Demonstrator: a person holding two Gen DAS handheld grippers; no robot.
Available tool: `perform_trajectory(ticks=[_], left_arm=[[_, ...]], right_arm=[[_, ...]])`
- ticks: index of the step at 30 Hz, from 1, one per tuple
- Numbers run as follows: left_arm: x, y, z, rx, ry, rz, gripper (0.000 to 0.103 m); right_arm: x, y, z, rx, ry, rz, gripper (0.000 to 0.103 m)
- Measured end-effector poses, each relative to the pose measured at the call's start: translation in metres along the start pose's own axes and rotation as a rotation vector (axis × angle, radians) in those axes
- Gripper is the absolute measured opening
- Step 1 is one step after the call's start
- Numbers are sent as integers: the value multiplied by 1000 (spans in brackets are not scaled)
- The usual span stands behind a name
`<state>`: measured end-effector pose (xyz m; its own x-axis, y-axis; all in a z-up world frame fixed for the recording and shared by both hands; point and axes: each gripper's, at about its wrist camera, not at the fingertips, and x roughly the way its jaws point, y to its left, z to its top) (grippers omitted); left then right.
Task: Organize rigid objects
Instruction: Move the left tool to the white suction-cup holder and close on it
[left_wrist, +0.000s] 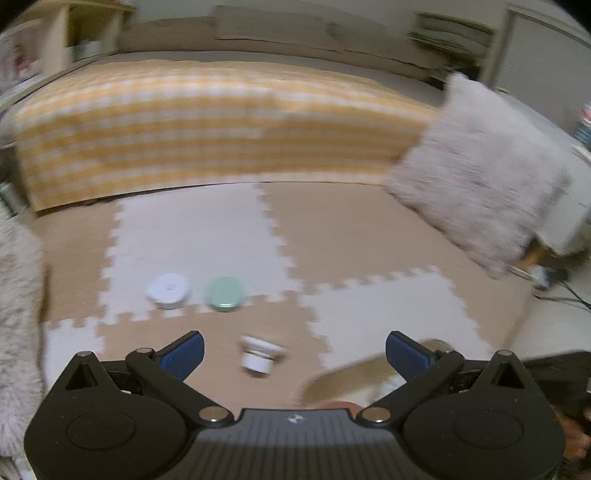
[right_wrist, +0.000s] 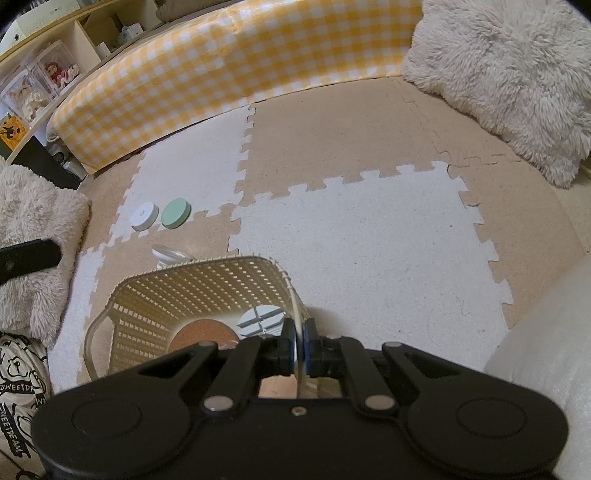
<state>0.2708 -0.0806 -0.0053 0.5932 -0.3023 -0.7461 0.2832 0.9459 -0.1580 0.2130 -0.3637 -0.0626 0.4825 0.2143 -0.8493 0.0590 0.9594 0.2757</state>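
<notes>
Jar (left_wrist: 260, 356) lies tipped on the floor mat just ahead of the released, empty left gripper (left_wrist: 293, 352), between its fingers; right gripper (right_wrist: 300, 341) stays-free, clenched on the basket (right_wrist: 110, 317) rim.

Perforated plastic basket (right_wrist: 199, 295) — matt, rough foam mat (right_wrist: 369, 240) — glossy gingham cover (right_wrist: 221, 66).

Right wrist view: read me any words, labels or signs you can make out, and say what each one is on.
"SWEETDR…", cut off: black print on the white fabric bag at the lower left.
"…EETDREAM", partly cut off: banner print lower on the same bag.
Yellow sign with a black figure on the shelf: no legible words.
Left wrist view: blurred, nothing readable.
</notes>
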Motion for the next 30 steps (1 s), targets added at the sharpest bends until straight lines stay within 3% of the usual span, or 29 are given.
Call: perform_trajectory(ticks=[7, 14, 18, 20, 23, 30], left_arm=[[36, 46, -9, -85, -2, 115, 103], [71, 77, -19, -124, 17, 73, 103], [87, 79, -23, -110, 39, 11, 100], [93, 77, -23, -90, 45, -13, 82], [104, 71, -23, -34, 73, -45, 69], [129, 58, -24, 26, 168, -86, 50]], right_arm=[[1, 1, 0, -1, 0, -1, 5], [1, 1, 0, -3, 0, -2, 5], [1, 2, 0, -3, 0, -2, 5], [1, 1, 0, -3, 2, -2, 5], [2, 2, 2, -5, 5, -3, 5], [2, 2, 2, -5, 5, -3, 5]])
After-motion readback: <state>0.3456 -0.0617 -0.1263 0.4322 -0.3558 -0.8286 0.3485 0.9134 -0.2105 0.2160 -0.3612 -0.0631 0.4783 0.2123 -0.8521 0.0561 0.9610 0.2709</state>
